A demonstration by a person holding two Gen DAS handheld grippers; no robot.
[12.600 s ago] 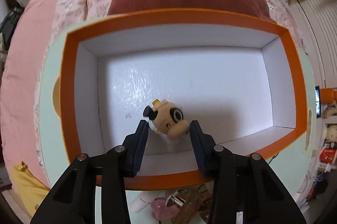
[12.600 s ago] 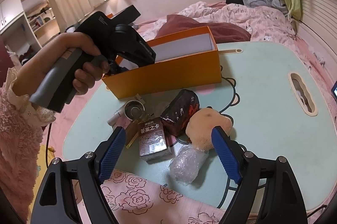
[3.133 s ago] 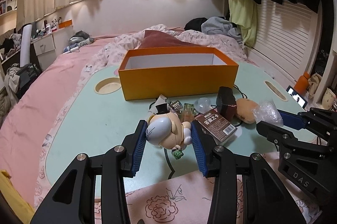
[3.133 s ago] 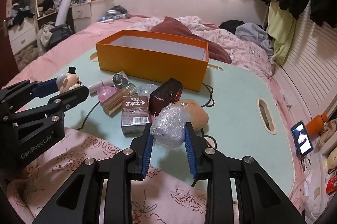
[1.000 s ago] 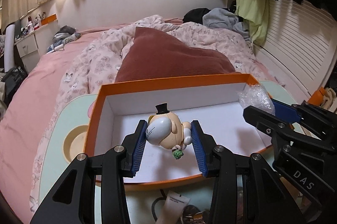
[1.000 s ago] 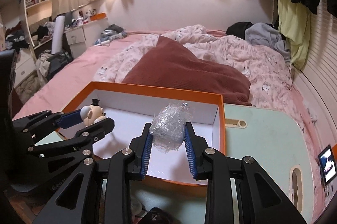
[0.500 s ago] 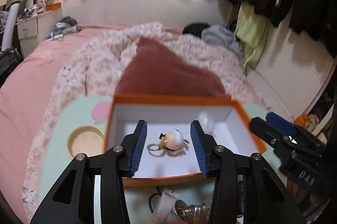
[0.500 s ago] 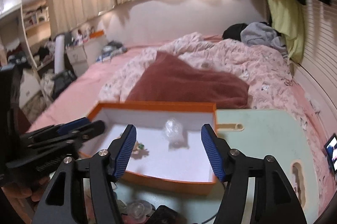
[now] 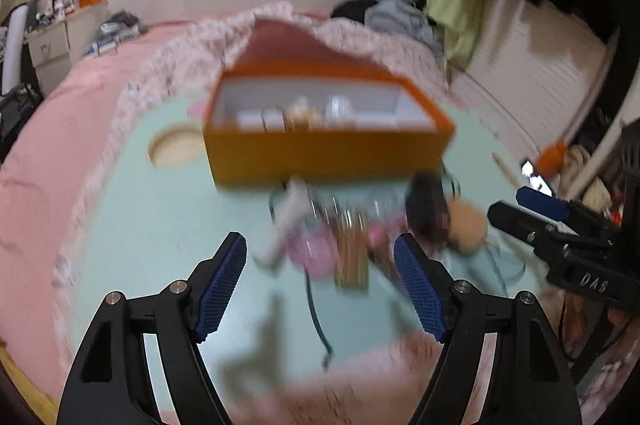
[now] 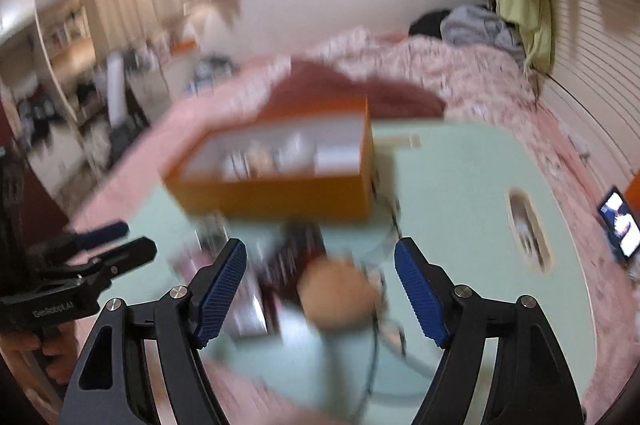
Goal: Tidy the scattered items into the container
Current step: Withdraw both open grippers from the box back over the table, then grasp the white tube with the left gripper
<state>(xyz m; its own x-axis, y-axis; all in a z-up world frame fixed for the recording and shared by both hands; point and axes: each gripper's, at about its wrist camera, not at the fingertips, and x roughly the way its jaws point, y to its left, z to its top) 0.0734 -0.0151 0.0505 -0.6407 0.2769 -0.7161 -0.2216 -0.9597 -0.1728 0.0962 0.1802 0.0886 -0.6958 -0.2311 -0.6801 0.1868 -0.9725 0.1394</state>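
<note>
1. Grippers first, nearest to us: our left gripper [image 9: 320,277] hangs above the near part of the table with its jaws wide and opening further, and nothing sits between the blue pads [image 9: 222,283].
2. Our right gripper [image 10: 320,279] is the same, jaws spread and opening, nothing clamped; a tan round soft thing [image 10: 336,295] lies on the table below the gap, untouched by either pad.
3. We see each gripper from the other's camera too: the right one at the right edge of the left wrist view, the left one low at the left edge of the right wrist view, with fingers of a hand just under it.
4. Both views are smeared by motion, so small things are hard to name.
5. Next out, on the mint-green table [image 9: 152,225], lies the scattered clutter [image 9: 340,233]: a white tube [image 9: 286,225], a pink roundish piece, a brown boxy item, a dark pouch [image 9: 428,209] and the tan thing, all close together just in front of the box, with a dark cable running through them.
6. Beyond the clutter stands the orange box [image 9: 324,153], open at the top with a white inside; a few blurred small items rest in it [image 9: 316,113], and we cannot tell what each is.
7. Farthest, behind the box, we see a dark red pillow [image 9: 296,41] on a pink bed [image 9: 100,81].
</note>
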